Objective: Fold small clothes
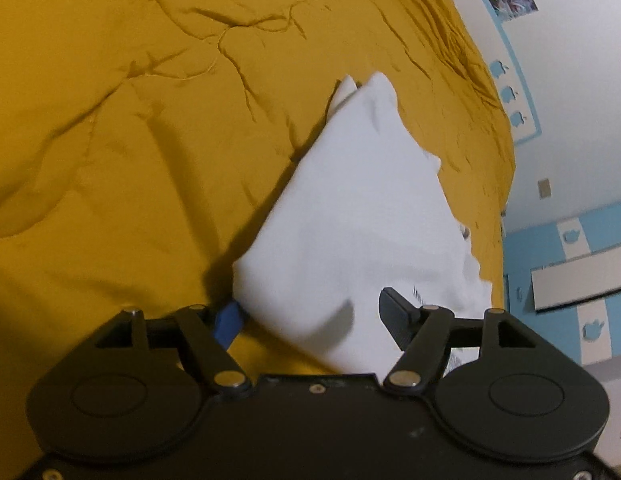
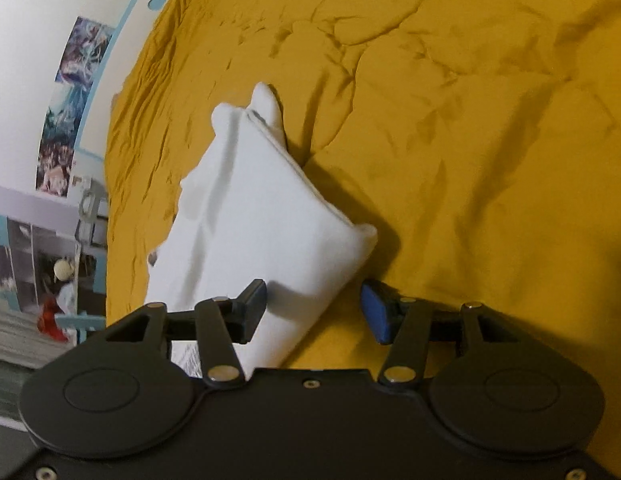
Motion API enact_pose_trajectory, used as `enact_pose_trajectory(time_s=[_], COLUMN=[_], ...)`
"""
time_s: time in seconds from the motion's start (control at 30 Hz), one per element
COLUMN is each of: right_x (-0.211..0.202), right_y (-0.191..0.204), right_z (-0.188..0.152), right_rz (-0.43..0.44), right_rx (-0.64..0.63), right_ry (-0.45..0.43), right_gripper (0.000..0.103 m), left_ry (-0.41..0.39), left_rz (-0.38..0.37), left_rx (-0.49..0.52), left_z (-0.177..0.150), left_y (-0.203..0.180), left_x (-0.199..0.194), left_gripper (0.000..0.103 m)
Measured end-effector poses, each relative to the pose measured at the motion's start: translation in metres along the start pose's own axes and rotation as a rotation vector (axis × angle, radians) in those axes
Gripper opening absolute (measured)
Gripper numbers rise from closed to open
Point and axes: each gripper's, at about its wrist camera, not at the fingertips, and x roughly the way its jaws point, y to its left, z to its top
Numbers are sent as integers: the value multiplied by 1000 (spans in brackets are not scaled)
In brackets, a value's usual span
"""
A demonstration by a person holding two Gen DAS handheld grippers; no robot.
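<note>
A small white garment (image 1: 350,200), folded into a rough rectangle, lies on a mustard-yellow bedspread (image 1: 110,120). My left gripper (image 1: 310,312) stands open over the garment's near end. Its blue-padded finger (image 1: 229,322) is at the cloth's left edge and its black finger (image 1: 394,316) lies above the cloth. In the right wrist view the same garment (image 2: 262,216) stretches away from my right gripper (image 2: 313,300), which is open. Its black finger (image 2: 252,308) is over the near corner. Its blue pad (image 2: 374,312) is apart from the cloth, over bare bedspread (image 2: 490,160).
The bed ends close beside the garment, at the right in the left wrist view (image 1: 506,168) and at the left in the right wrist view (image 2: 110,200). Beyond it are a white and blue wall with a poster (image 2: 70,120) and room clutter (image 2: 50,280).
</note>
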Motion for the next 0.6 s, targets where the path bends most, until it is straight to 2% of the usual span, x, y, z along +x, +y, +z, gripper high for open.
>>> enact_pose_trajectory(time_s=[0.1, 0.13, 0.17, 0.23, 0.27, 0.37, 0.6], right_x=[6, 7, 8, 10, 12, 9, -24], right_y=[4, 5, 6, 10, 13, 19, 48], right_z=[3, 4, 4, 5, 4, 3, 4], right_rz=[-1, -2, -3, 1, -7, -15, 19], right_rx=[1, 0, -1, -28, -55, -90, -154], right_ry=[-8, -11, -16, -22, -21, -41, -85], right_gripper=[53, 54, 54, 38, 24, 10, 6], left_ry=[-7, -10, -11, 3, 1, -7, -16], left_rz=[1, 4, 10, 0, -11, -15, -25], left_rx=[-14, -19, -21, -44, -69, -72, 47], left_z=[5, 6, 7, 9, 9, 10, 18], left_y=[-2, -3, -3, 0, 3, 1, -37], left_x=[7, 9, 12, 16, 17, 14, -19], left_gripper=[70, 57, 34, 21, 18, 15, 13])
